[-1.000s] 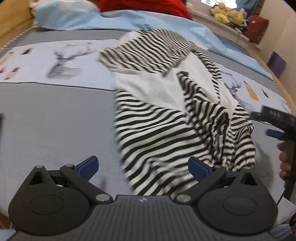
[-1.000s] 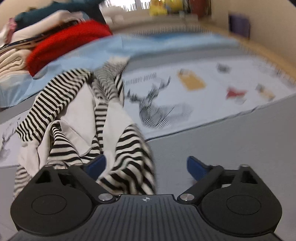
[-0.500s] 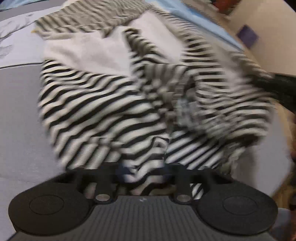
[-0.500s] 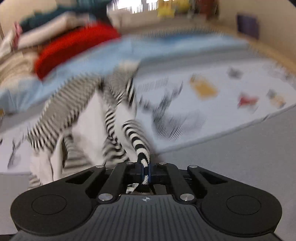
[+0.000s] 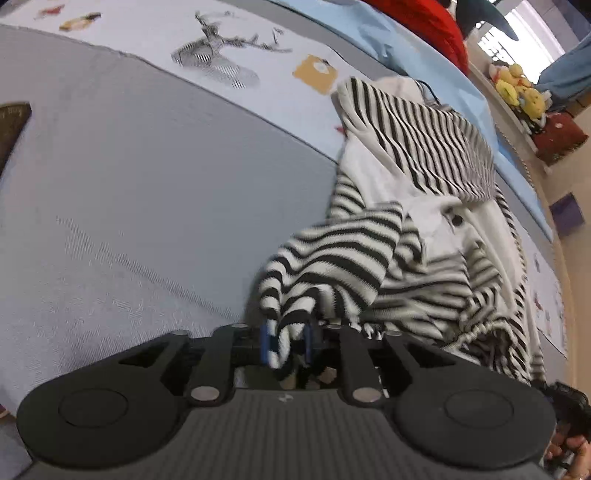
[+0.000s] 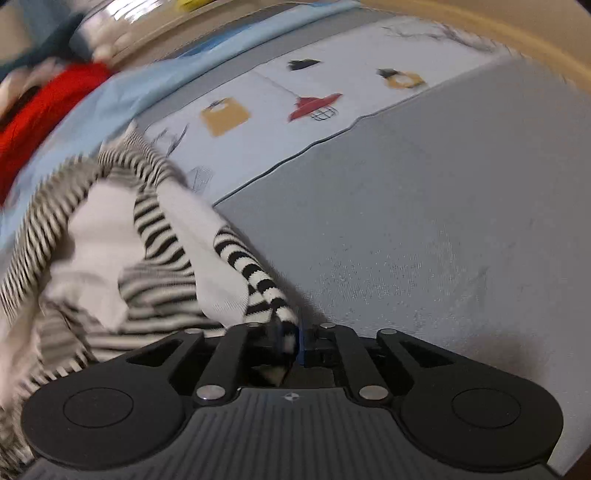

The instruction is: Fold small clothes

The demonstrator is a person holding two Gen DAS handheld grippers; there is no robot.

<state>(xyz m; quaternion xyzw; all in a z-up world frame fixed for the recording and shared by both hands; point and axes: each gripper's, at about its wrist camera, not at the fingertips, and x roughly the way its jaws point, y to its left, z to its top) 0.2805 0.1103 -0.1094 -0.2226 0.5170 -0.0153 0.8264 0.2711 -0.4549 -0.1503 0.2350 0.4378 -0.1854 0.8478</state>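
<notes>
The big grey woven bed cover (image 5: pixel 129 184) with its pale picture sheet (image 6: pixel 332 96) holds the black-and-white striped knitted top (image 5: pixel 424 229), which lies crumpled, so folding has hardly begun and every fold is left. A red cloth pile (image 5: pixel 424 18) sits behind. The left gripper (image 5: pixel 286 341) pinches a striped edge; the right gripper (image 6: pixel 288 338) pinches a striped sleeve end

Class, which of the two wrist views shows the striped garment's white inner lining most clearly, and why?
The left wrist view: the striped garment lies sharp there, its white lining spread open, while the left gripper pinches a striped edge. In the right wrist view the garment is motion-blurred, its lining only partly visible beside the right gripper.
</notes>
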